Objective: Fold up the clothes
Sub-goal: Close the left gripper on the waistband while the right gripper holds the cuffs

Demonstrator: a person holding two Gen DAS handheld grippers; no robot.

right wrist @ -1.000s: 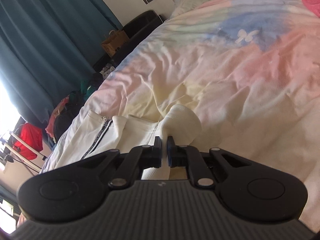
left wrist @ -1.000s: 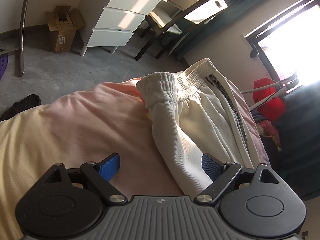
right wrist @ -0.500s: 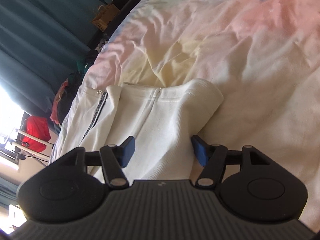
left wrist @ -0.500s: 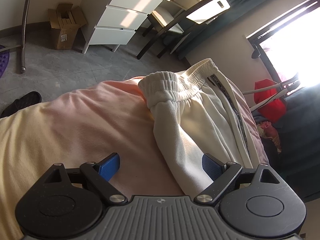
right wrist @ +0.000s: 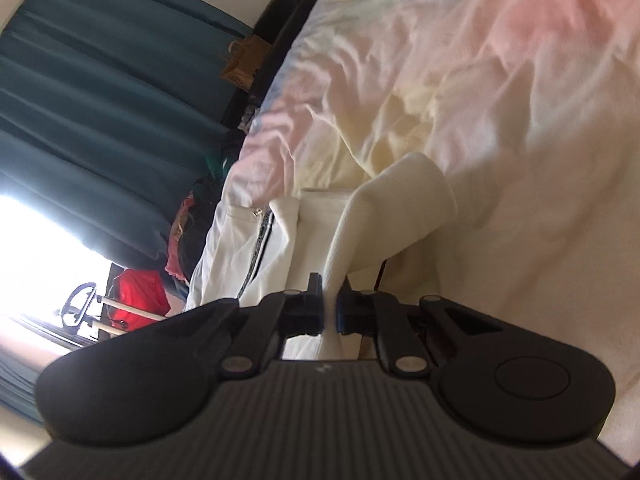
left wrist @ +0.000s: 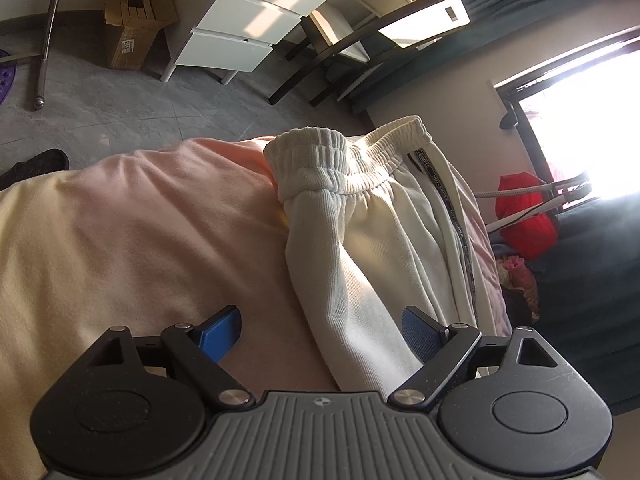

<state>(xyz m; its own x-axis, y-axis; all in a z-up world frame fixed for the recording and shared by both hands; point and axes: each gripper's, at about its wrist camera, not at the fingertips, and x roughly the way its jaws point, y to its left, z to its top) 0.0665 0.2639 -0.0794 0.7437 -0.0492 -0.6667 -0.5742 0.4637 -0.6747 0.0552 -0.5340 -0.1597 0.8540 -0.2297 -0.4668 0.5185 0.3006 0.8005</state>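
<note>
Cream-white sweatpants [left wrist: 372,240] with a dark side stripe lie on the pastel bed cover [left wrist: 140,240], waistband toward the bed's edge. My left gripper [left wrist: 320,334] is open, its blue pads straddling the edge of the near trouser leg just above the cover. In the right wrist view the pants [right wrist: 316,236] lie along the bed edge. My right gripper [right wrist: 330,308] is shut on a pinch of the leg fabric near the ribbed cuff [right wrist: 424,196], lifting it off the bed.
Beyond the bed edge are a grey floor, a white drawer unit [left wrist: 248,28], a cardboard box [left wrist: 134,24], a dark chair [left wrist: 332,60] and a black shoe [left wrist: 36,166]. Teal curtains [right wrist: 100,100], a red item [right wrist: 138,296] and a bright window flank the bed.
My right gripper was shut on the fabric, opened wide half a second ago, and is shut on the trouser leg again, with the view tilted. My left gripper stays open, barely moved.
</note>
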